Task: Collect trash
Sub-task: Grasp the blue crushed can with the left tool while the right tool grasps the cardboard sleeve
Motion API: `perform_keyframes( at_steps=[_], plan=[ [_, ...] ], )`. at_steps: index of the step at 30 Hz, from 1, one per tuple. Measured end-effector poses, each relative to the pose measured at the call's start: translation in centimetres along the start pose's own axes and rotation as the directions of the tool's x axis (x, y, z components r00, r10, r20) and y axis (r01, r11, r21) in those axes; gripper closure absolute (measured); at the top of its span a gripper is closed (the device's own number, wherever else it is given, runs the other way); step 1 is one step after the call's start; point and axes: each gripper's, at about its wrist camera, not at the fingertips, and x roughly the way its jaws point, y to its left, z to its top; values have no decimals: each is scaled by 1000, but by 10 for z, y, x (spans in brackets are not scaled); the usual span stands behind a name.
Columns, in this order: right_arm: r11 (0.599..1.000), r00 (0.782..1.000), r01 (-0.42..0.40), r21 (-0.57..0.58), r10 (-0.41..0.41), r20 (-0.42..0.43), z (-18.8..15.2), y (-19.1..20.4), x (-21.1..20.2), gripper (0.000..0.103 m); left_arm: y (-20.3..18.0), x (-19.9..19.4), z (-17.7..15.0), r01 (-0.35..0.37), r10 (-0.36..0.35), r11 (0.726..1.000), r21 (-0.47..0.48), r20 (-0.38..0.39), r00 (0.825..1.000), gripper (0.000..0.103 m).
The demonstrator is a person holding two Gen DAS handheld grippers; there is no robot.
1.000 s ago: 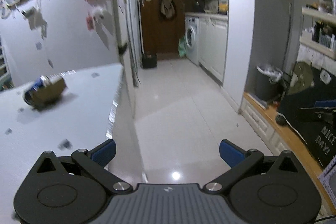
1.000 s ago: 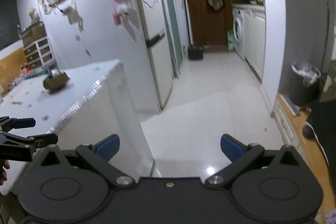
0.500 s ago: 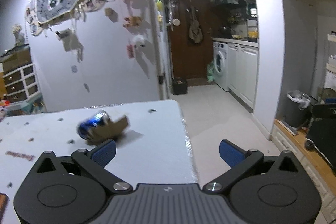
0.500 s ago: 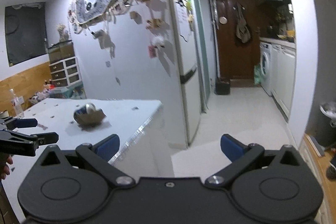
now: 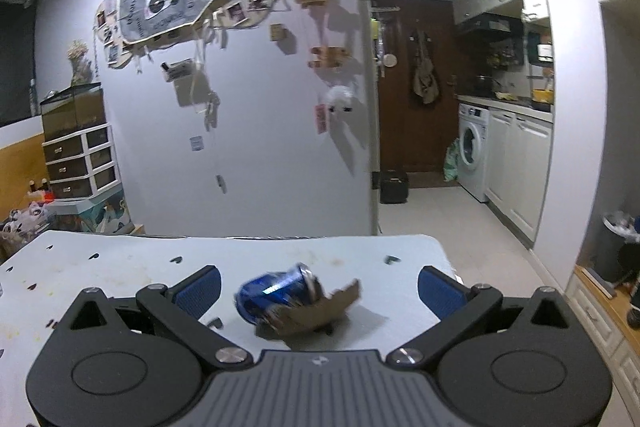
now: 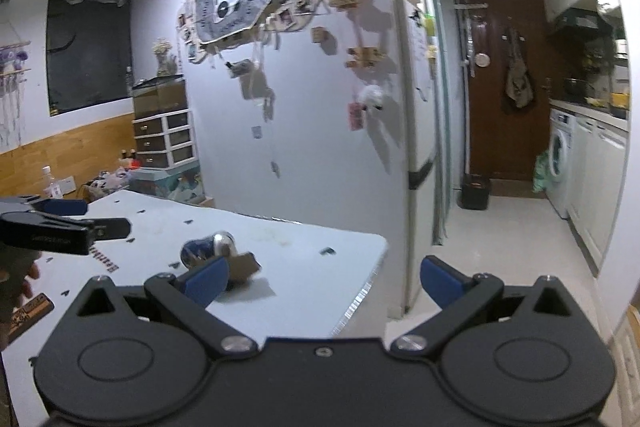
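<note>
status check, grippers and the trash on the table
Left gripper open, empty. Right gripper open, empty. Blue can on its side against cardboard scrap on table. Nothing blocking.

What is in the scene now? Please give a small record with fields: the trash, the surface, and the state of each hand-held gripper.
trash: crushed blue can lying on its side, touching a torn brown cardboard piece
surface: white table, trash near its right end
left hand-held gripper: open, facing the trash, not touching it
right hand-held gripper: open, holding nothing
bin: dark bin on the floor, far right
</note>
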Motion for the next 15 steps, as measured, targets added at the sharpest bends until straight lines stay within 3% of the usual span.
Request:
perform_keyframes(
  at_steps=[6, 15],
  plan=[
    [999, 999, -41, -27, 40, -17, 7, 18, 47, 0, 32, 57, 1, -17, 16, 999, -44, -23, 1000, 0],
    [995, 994, -85, -56, 81, -76, 10, 36, 118, 0, 59, 156, -14, -6, -10, 991, -136, -120, 993, 0]
  ],
)
